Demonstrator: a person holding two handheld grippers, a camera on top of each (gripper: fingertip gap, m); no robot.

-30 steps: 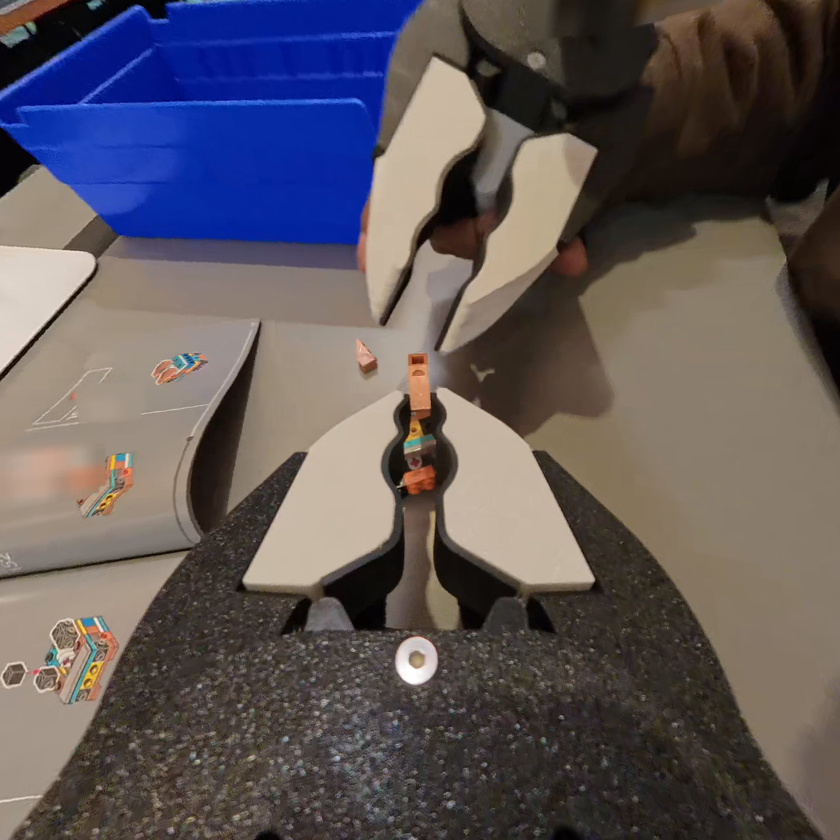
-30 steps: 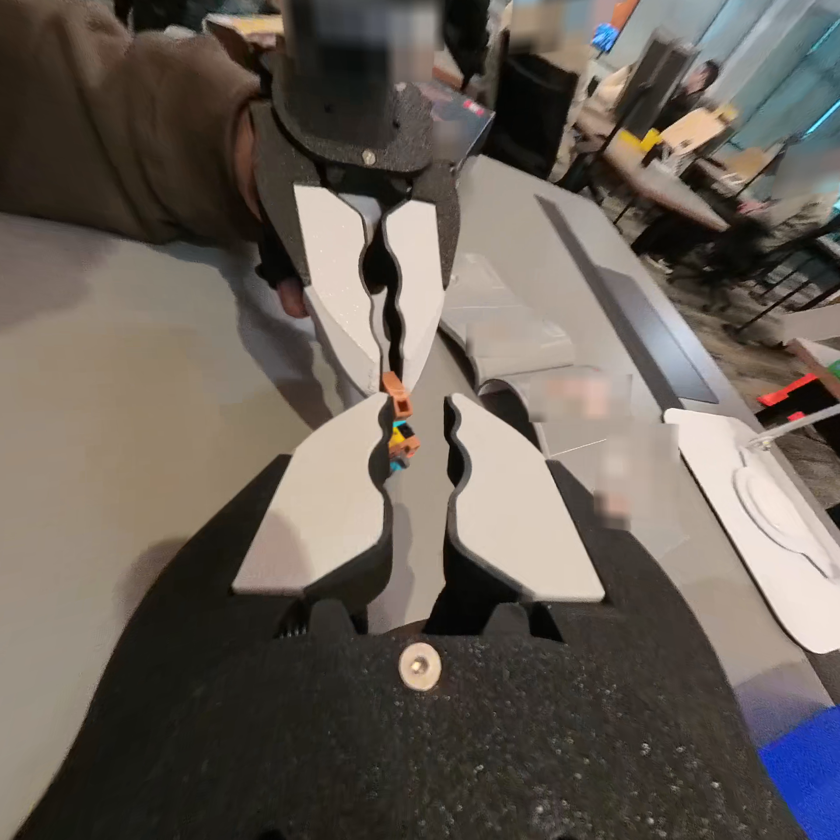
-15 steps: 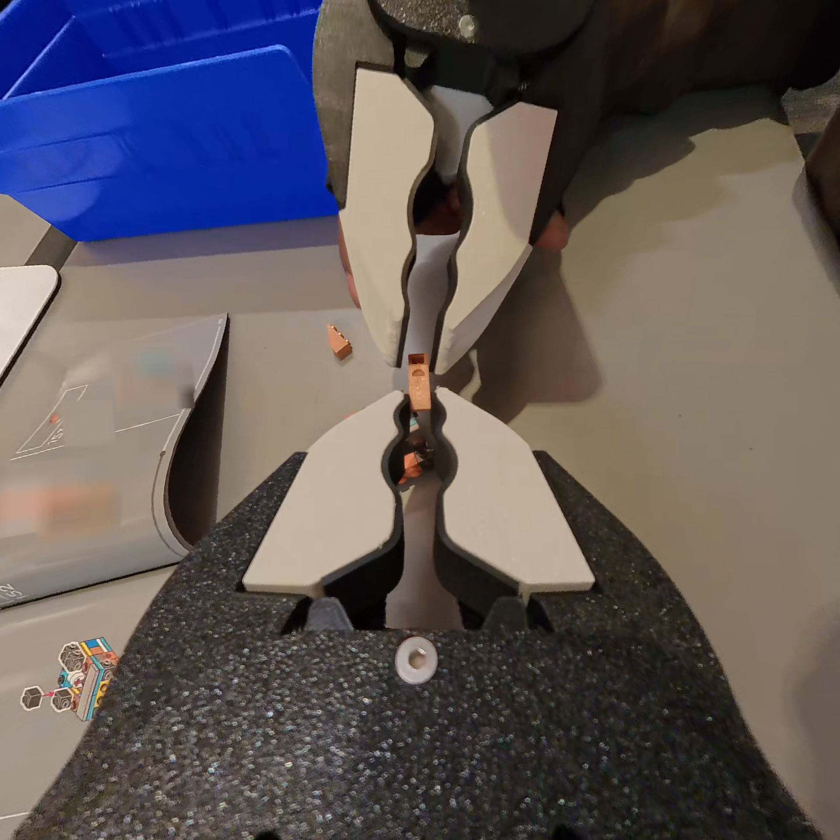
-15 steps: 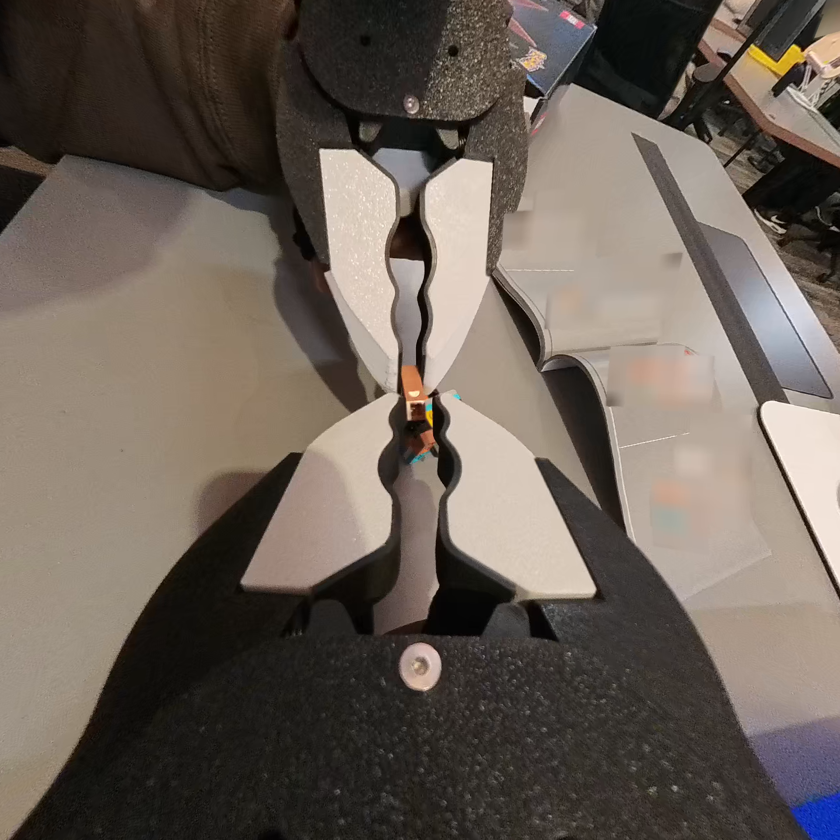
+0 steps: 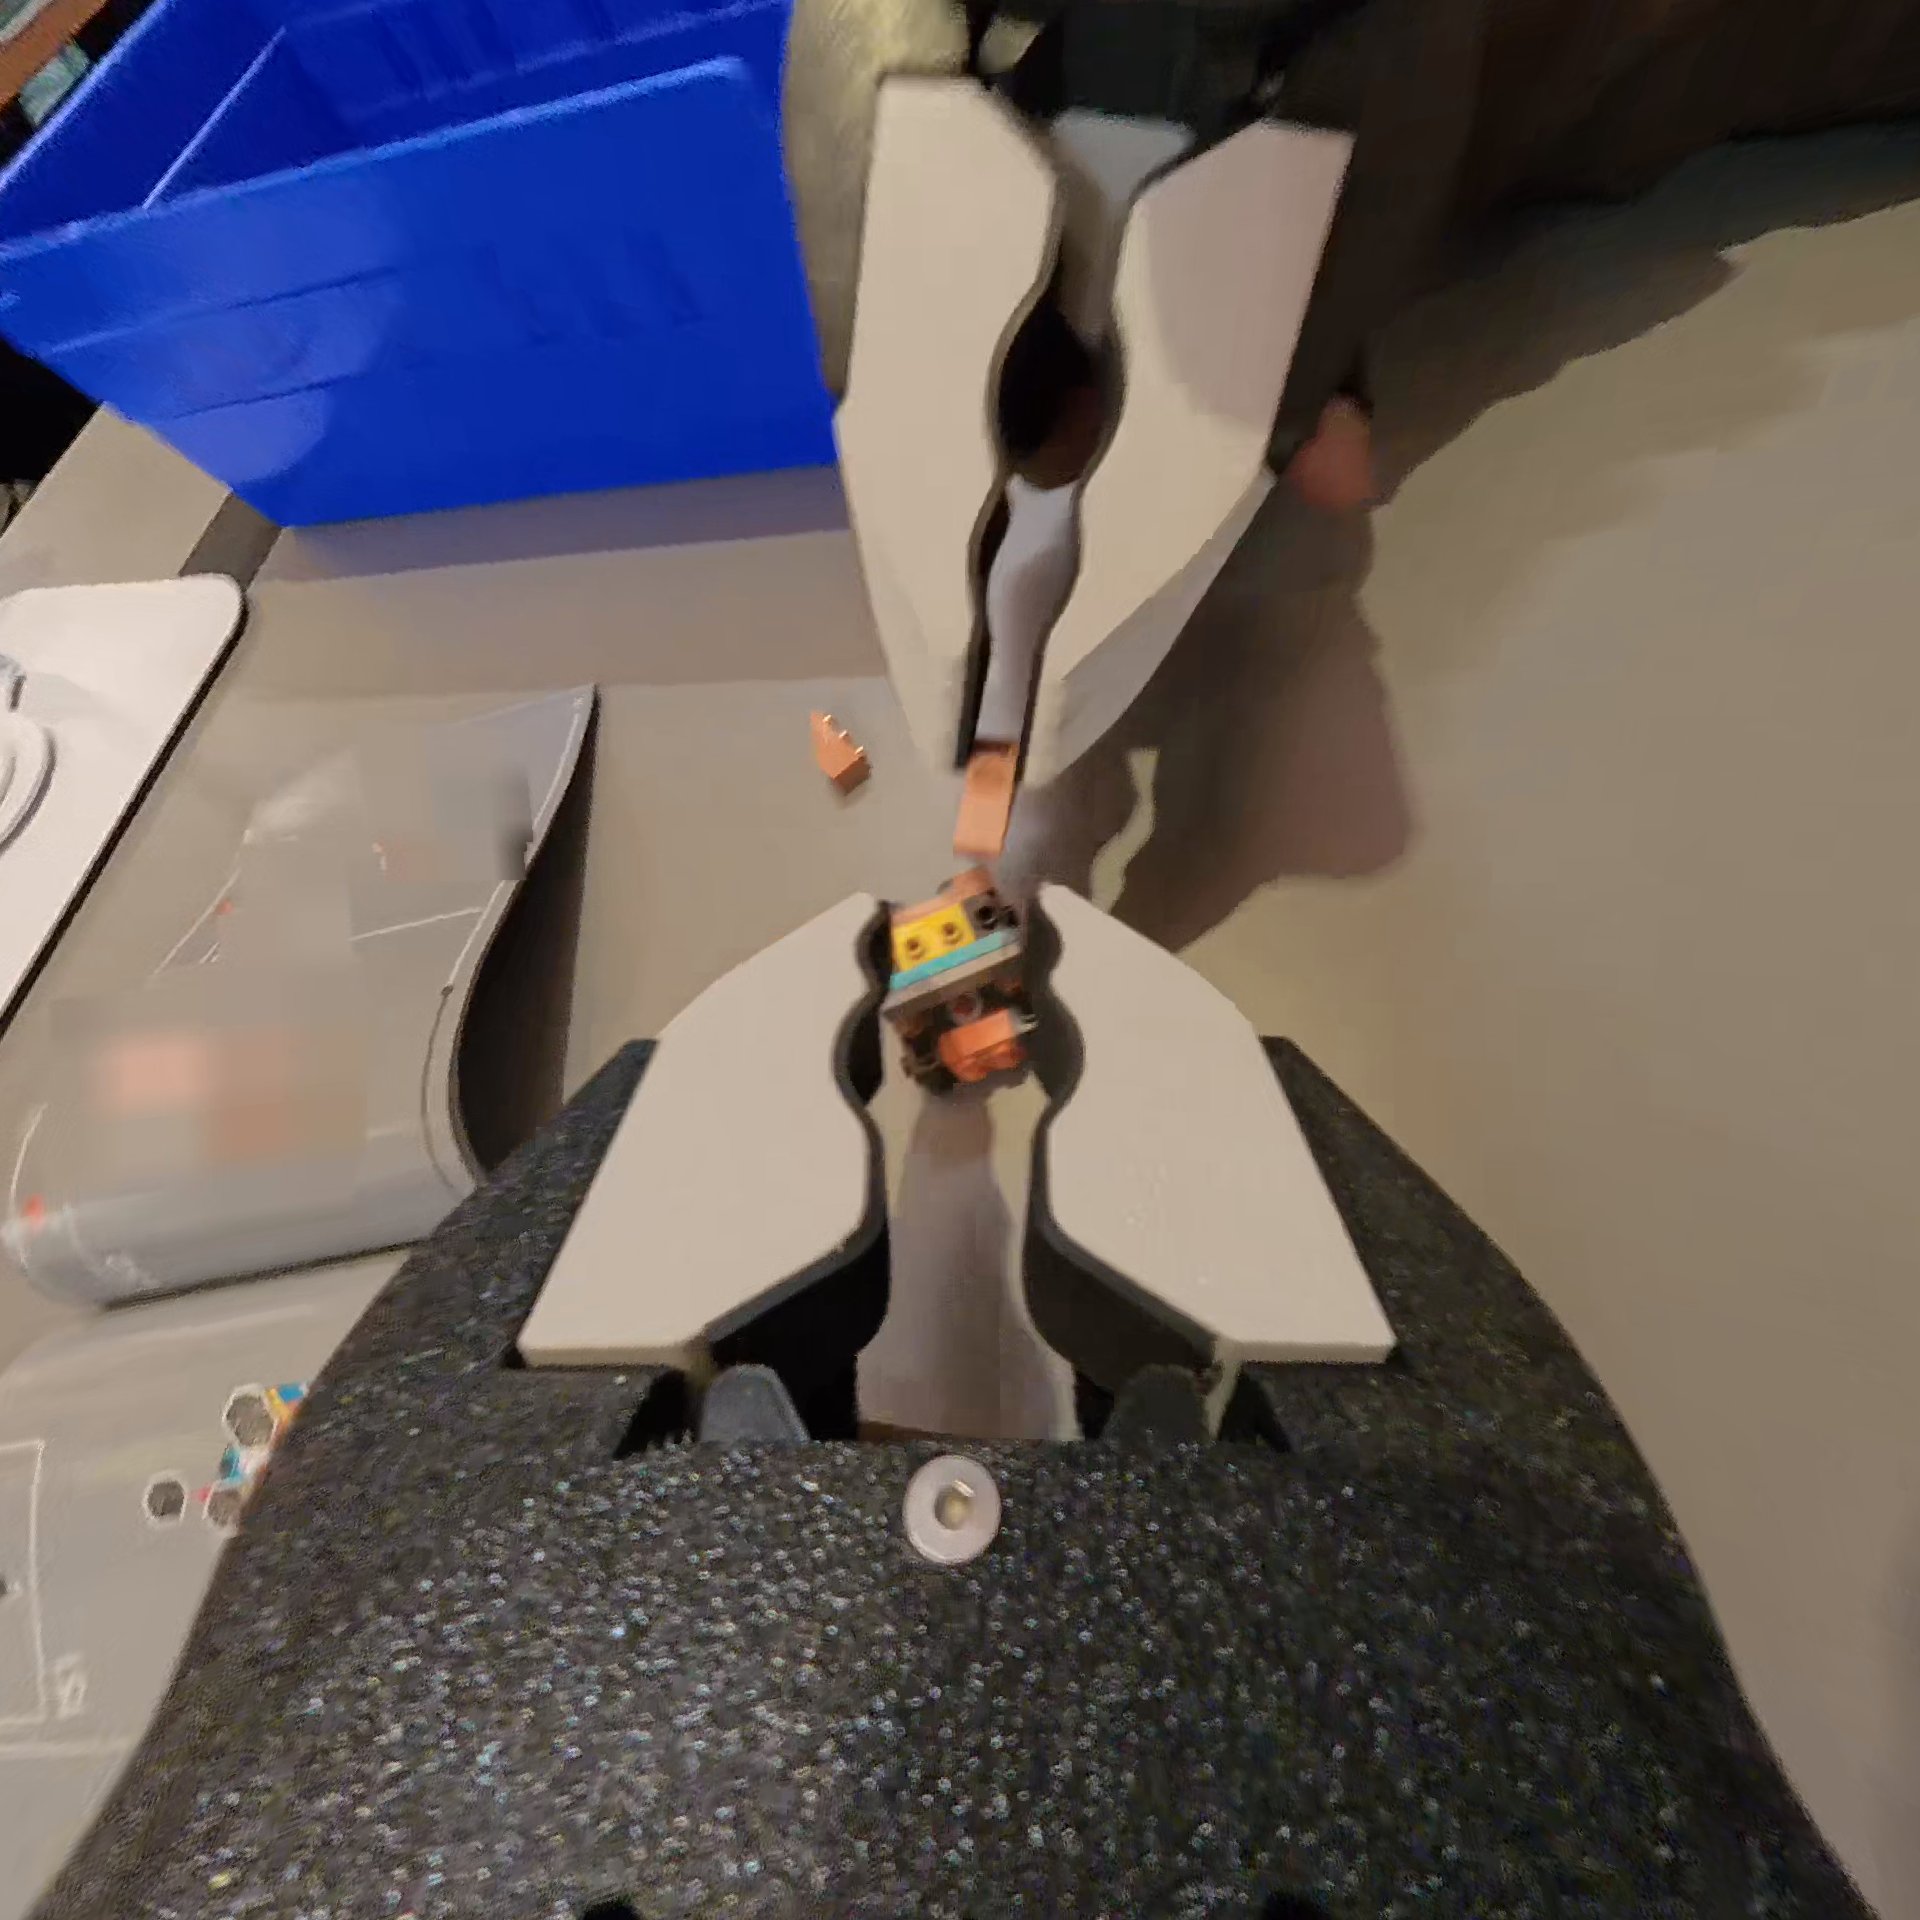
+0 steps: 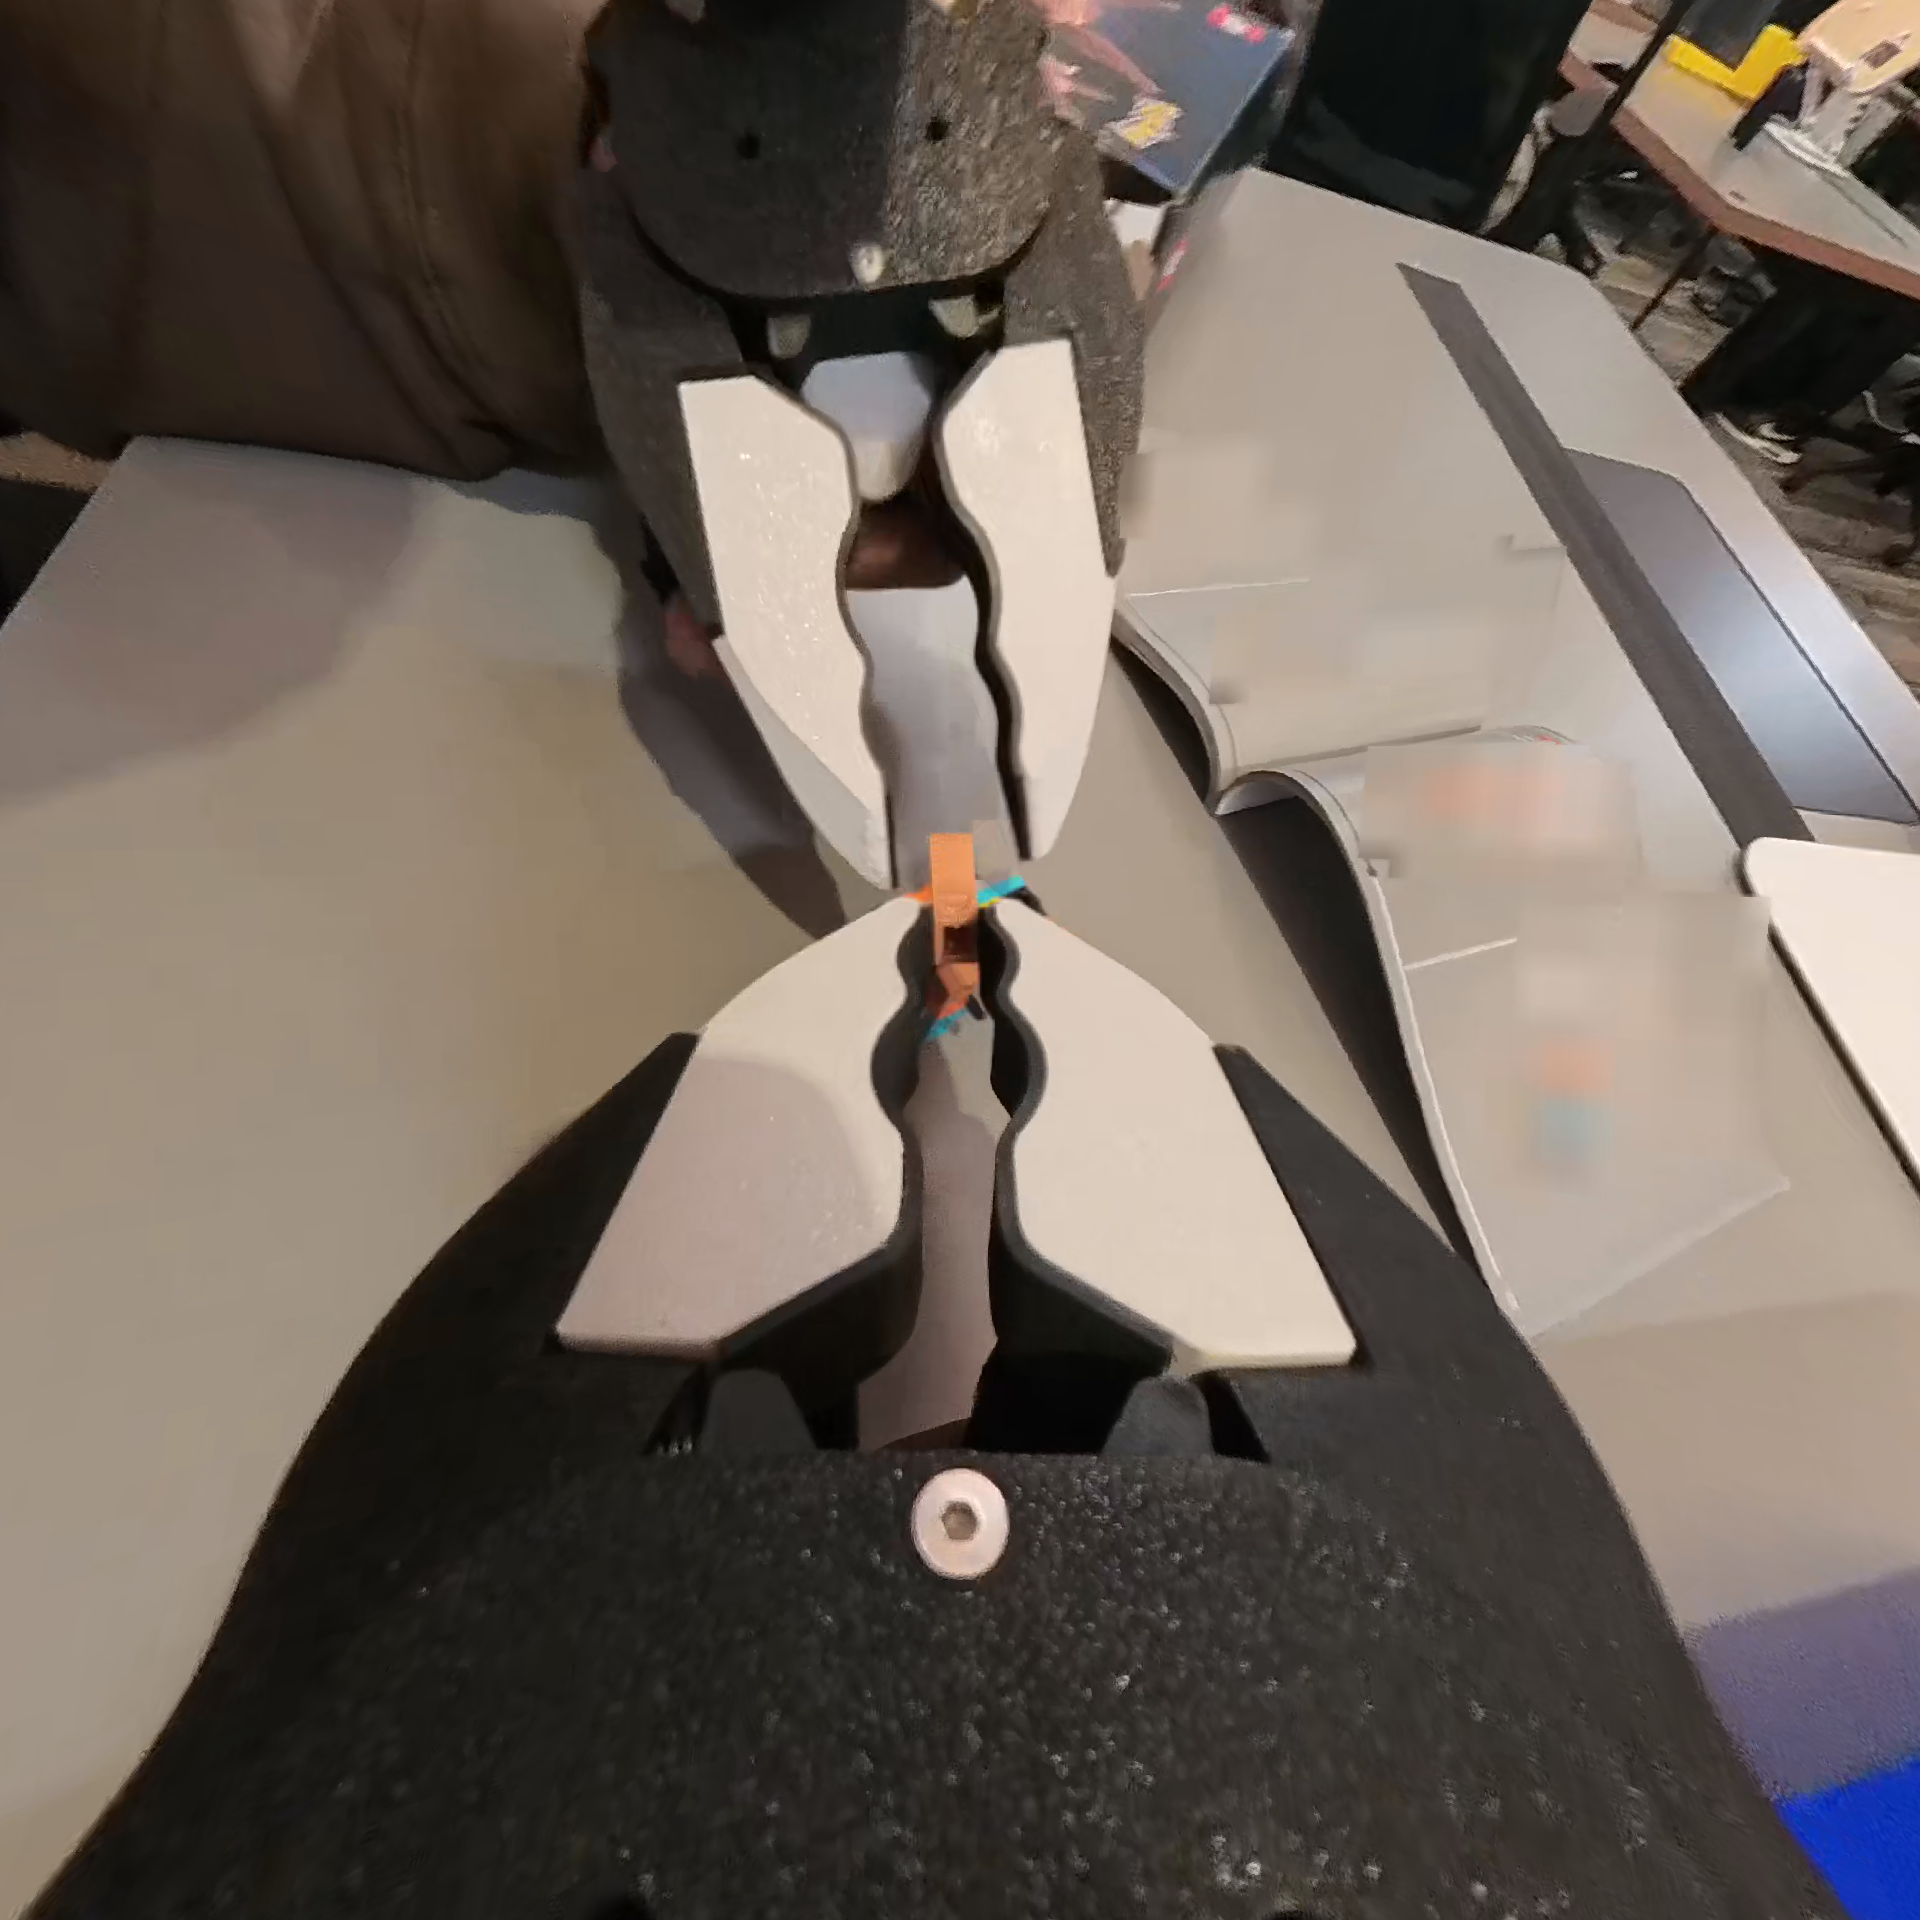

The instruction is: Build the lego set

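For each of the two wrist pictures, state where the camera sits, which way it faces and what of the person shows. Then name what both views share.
Left wrist view: sits on the left gripper, faces the blue bin; a brown sleeve shows.
Right wrist view: sits on the right gripper, faces the person; a sleeve shows.
Shared: the brown brick held by the right gripper, the small lego build held by the left, the open booklet.

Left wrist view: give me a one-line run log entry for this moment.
left gripper: shut on small lego build | right gripper: shut on brown brick, just above build | loose brown piece: on table
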